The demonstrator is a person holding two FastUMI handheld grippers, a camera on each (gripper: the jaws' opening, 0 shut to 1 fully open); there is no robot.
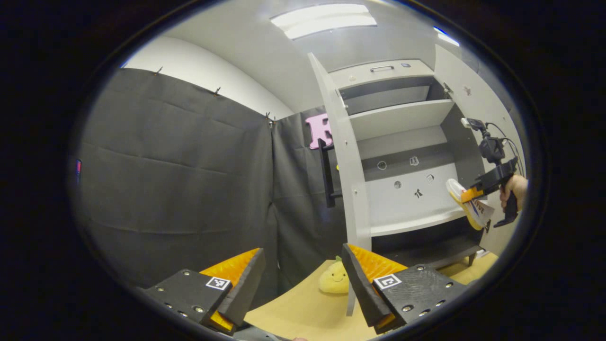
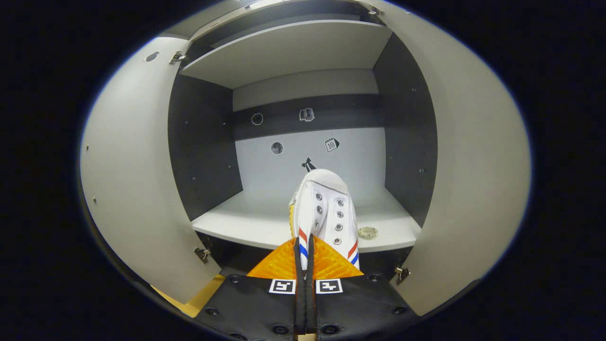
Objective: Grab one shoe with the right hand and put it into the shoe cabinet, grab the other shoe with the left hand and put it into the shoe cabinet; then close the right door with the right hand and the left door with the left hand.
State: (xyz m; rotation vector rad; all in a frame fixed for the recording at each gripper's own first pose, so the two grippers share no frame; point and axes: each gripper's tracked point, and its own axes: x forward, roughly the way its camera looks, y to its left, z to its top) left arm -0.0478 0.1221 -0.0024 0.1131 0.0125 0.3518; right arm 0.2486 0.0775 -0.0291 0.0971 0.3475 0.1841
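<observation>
Ahead of your right jaws both cabinet doors (image 2: 128, 180) stand wide, leaving the middle shelf (image 2: 255, 222) open to pass onto; a small round disc (image 2: 368, 232) lies there, right of the shoe (image 2: 324, 208). Between your left jaws, spread apart, a yellow plush toy (image 1: 334, 278) sits on the counter (image 1: 303, 308) beside the left door's edge.
</observation>
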